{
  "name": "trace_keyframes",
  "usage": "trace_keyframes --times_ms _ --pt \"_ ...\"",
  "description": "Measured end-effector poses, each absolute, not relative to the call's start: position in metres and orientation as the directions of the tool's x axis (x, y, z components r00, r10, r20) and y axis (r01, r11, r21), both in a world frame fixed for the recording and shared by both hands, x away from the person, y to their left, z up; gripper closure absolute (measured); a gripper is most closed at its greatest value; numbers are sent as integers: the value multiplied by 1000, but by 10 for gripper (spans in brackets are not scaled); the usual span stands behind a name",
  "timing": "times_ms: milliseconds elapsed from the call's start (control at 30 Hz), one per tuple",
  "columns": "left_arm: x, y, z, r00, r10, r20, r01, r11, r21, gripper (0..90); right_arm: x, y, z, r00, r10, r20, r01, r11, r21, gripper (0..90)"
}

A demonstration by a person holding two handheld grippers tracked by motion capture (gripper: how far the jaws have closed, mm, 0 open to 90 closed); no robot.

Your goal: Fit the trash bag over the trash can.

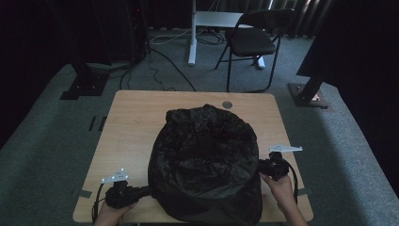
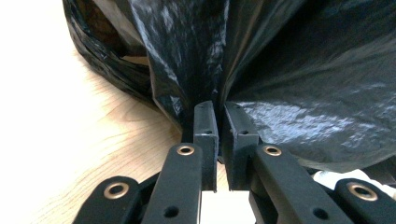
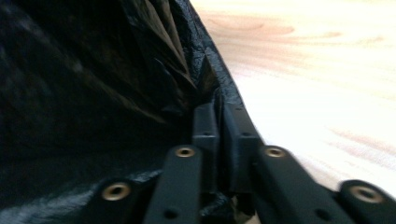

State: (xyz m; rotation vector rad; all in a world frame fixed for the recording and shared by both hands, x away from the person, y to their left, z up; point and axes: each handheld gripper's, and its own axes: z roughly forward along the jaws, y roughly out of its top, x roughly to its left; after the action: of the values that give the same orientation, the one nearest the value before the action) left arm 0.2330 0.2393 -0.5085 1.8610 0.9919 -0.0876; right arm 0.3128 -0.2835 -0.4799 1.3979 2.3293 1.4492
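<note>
Black bag point(image 1: 207, 165) on bench point(image 1: 136, 127), pinched both sides.
L tool point(image 1: 141, 192) & R tool point(image 1: 261, 165) each clamp film; next, prob. lift evenly w/o tearing.

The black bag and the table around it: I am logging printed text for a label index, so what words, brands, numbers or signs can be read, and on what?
None can be read. The black bag shows glossy crinkled plastic with no print in any view. The wooden table is bare wood grain; its small round disc is too small to tell whether it bears marks. The chair behind carries no visible label.
</note>
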Motion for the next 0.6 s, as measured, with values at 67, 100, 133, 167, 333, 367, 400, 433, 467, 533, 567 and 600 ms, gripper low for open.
trace_keyframes --times_ms 67,100,133,167,333,367,400,433,467,533,567,600 --pt "230 240 -505 666 600 -443 652 -181 736 783 312 -288 -482 -609 699 375 632 143 761 698" --pt "230 240 -505 666 600 -443 652 -181 736 750 312 -288 -482 -609 699 375 632 143 761 698" --pt "226 241 -501 673 614 -414 637 -196 745 750 312 -290 -483 -611 700 368 627 145 765 668" --pt "224 241 -500 672 621 -403 635 -203 746 743 312 -293 -485 -624 695 356 613 153 775 625" --pt "216 247 -491 661 648 -379 617 -182 766 662 314 -303 -492 -633 685 360 602 144 785 503" --pt "215 249 -489 659 651 -375 612 -176 771 641 314 -305 -493 -636 680 364 600 139 788 477" --pt "213 251 -488 652 661 -371 613 -171 771 640 315 -306 -494 -636 678 368 600 134 789 462" --pt "212 253 -486 648 668 -366 611 -170 773 632 315 -308 -494 -637 678 368 597 131 792 442" --pt "211 255 -486 648 671 -360 608 -172 775 612 316 -310 -495 -640 674 369 592 126 796 406" --pt "210 258 -486 625 698 -351 616 -164 770 558 316 -314 -494 -645 673 362 582 126 803 365" --pt "211 260 -487 612 712 -345 620 -161 768 521 315 -315 -494 -647 671 362 579 125 805 326" --pt "211 262 -489 594 729 -342 627 -152 764 498 315 -316 -493 -650 670 358 573 122 810 305"
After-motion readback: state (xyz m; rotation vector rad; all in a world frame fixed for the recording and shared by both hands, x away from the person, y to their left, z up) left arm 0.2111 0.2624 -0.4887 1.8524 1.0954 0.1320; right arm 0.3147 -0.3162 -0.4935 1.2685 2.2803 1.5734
